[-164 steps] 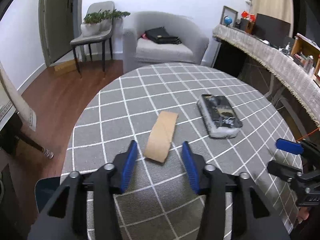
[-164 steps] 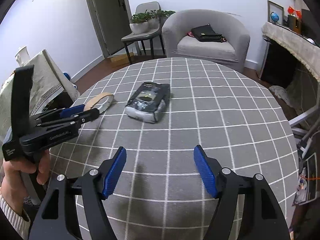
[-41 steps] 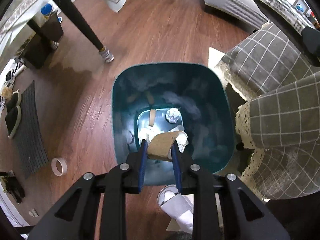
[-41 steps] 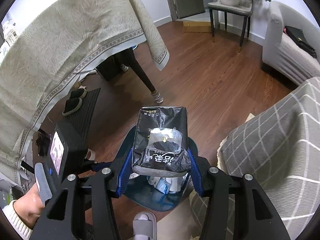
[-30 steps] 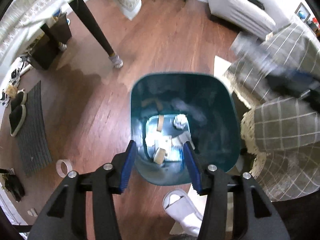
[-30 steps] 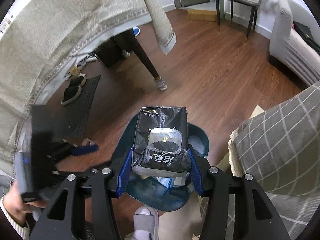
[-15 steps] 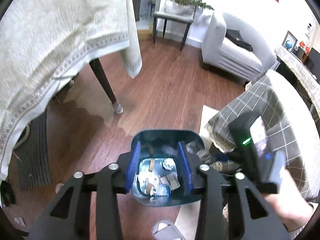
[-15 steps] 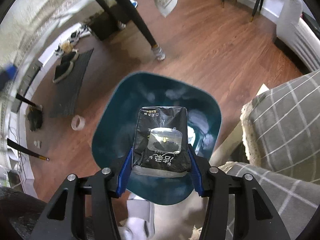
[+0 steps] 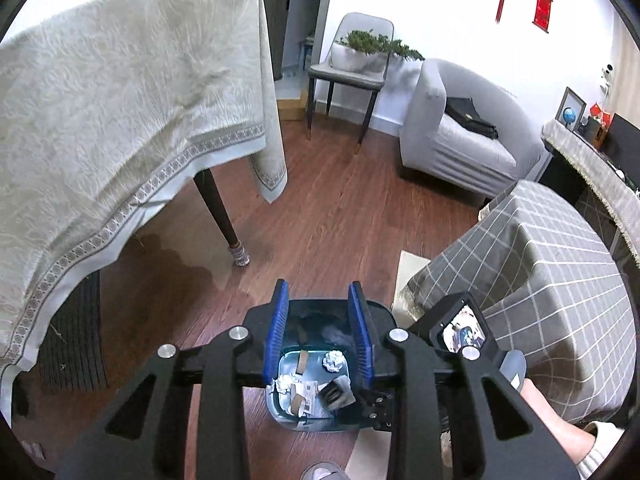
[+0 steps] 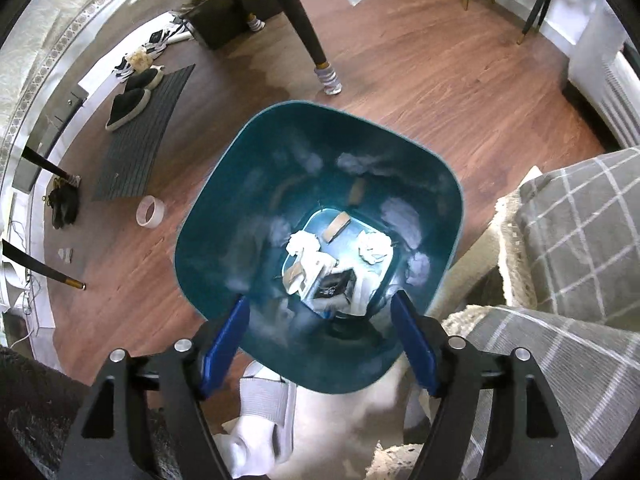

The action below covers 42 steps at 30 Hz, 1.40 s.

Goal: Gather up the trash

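Bin (image 10: 436, 208): 2 paper wads (image 10: 374, 246) (crumpled).

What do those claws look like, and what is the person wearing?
Each claw, the left claw and the right claw, has two black plastic arms with triangle cut-outs, silver bolts and blue ribbed pads. The right one carries a little lit screen. The person wears a knitted cream sleeve.

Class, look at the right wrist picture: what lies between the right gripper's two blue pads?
No held item: the right gripper stands open over the teal bin, whose near wall and the black packet show between its pads.
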Tool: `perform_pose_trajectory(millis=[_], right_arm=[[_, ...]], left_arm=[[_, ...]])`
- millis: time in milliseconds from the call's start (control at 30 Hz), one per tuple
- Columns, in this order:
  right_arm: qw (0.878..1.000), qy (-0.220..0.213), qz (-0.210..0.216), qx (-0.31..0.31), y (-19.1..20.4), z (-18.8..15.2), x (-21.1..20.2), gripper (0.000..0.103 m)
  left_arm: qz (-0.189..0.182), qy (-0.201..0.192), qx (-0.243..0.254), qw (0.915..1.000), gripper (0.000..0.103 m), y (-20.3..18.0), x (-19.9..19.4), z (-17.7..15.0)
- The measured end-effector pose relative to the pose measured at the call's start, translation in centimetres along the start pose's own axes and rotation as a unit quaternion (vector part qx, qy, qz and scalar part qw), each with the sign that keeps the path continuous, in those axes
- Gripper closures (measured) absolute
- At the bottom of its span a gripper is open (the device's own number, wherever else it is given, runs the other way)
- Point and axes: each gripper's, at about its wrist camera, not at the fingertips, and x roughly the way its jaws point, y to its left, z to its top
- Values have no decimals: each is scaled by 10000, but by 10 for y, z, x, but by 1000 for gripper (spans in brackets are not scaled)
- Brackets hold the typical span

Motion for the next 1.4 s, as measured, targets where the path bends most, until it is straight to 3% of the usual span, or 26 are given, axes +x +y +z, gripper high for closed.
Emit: perform_pose_trajectory(millis=[367, 600, 700, 1000, 1233, 1400], right_arm=[[9906, -1363, -86, -34, 12, -15, -117, 29], [9781, -2018, -477, 153, 15, -52, -189, 22], [9699, -2293, -773, 264, 9, -73, -229, 13], [9432, -2958, -1322, 729, -19, -142, -320, 7], [9219, -3343, -1660, 1034, -37, -212, -351, 4], [9122, -3480, -1763, 1255, -51, -260, -352, 4]], left_arm=[[47, -251, 181, 9995, 44, -2, -61, -6], [131, -763, 135, 9969, 10, -2, -112, -17], [84, -881, 138, 9960, 6, -8, -129, -20], [265, -1141, 279, 9927, 5, -35, -156, -46], [233, -1222, 405, 9914, 3, -54, -157, -71], [-175, -1126, 591, 9917, 3, -76, -150, -85]])
